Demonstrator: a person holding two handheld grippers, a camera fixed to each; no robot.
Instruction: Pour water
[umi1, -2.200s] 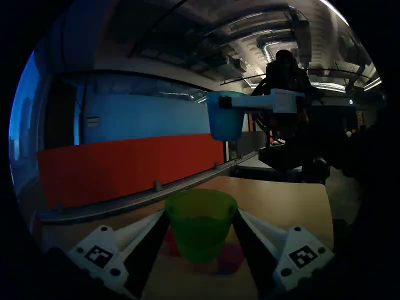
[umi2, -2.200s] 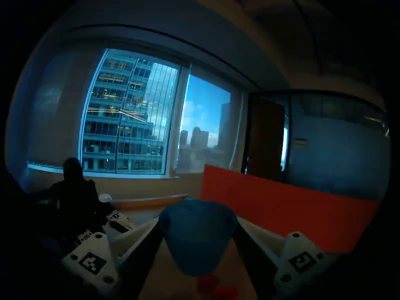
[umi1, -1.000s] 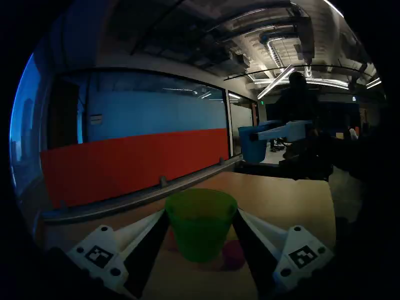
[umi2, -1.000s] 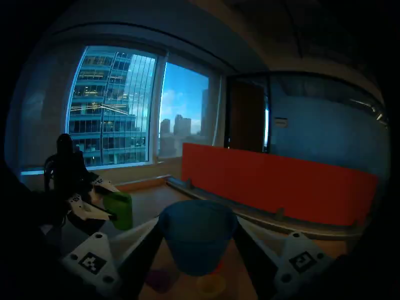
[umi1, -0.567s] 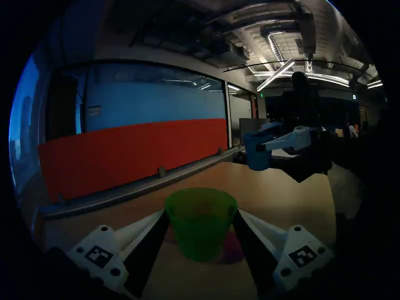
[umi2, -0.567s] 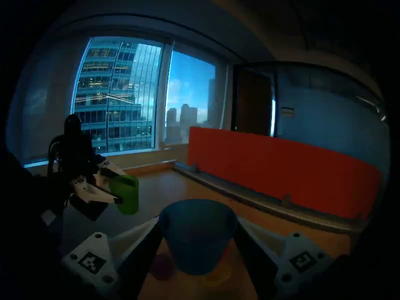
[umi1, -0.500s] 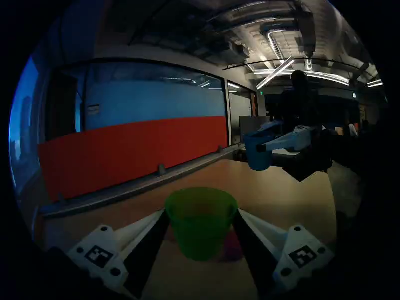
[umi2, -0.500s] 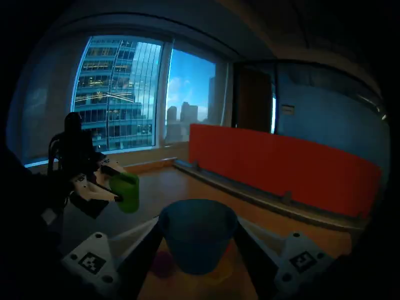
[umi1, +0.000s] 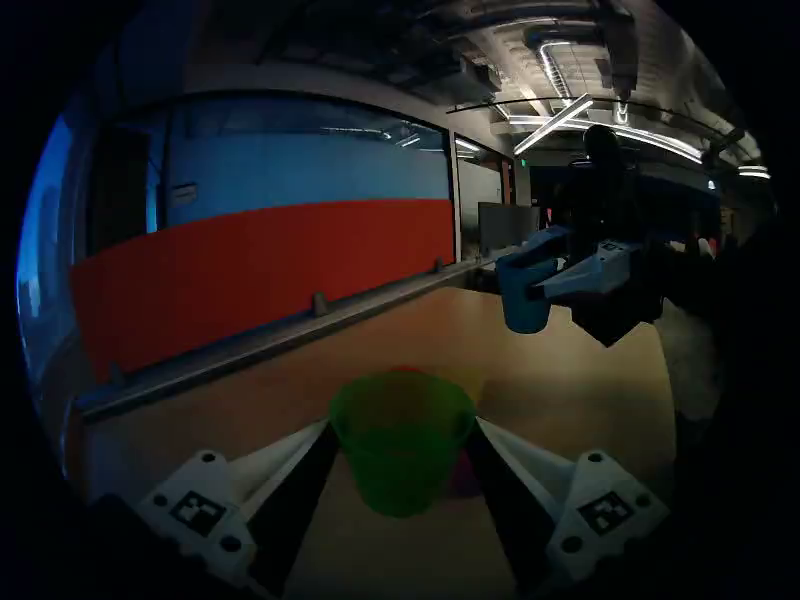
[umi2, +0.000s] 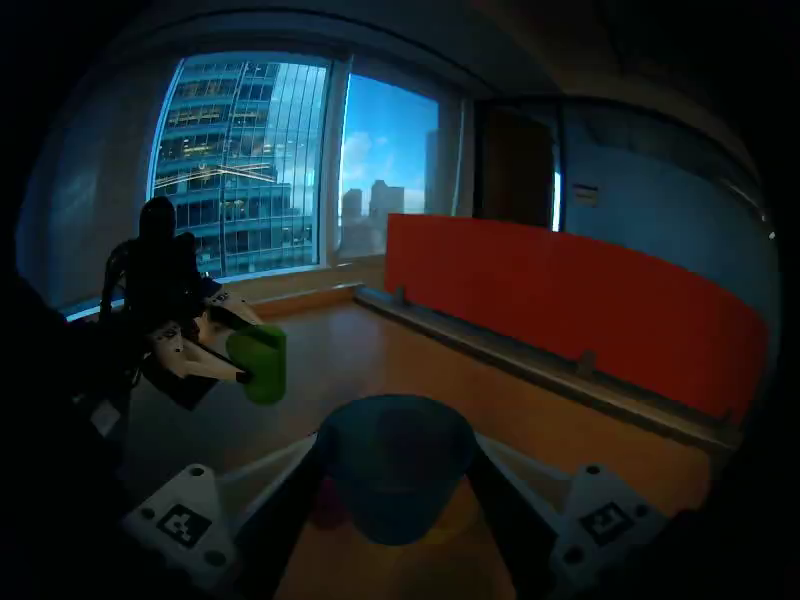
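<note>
Left gripper view: green cup (umi1: 402, 445) is pinched upright between the jaws of the left gripper (umi1: 402, 428), over the wooden table (umi1: 570, 390). Right gripper view: blue cup (umi2: 395, 470) is clamped upright between the jaws of the right gripper (umi2: 395, 440). Cups are held well apart. Water cannot be made out.
</note>
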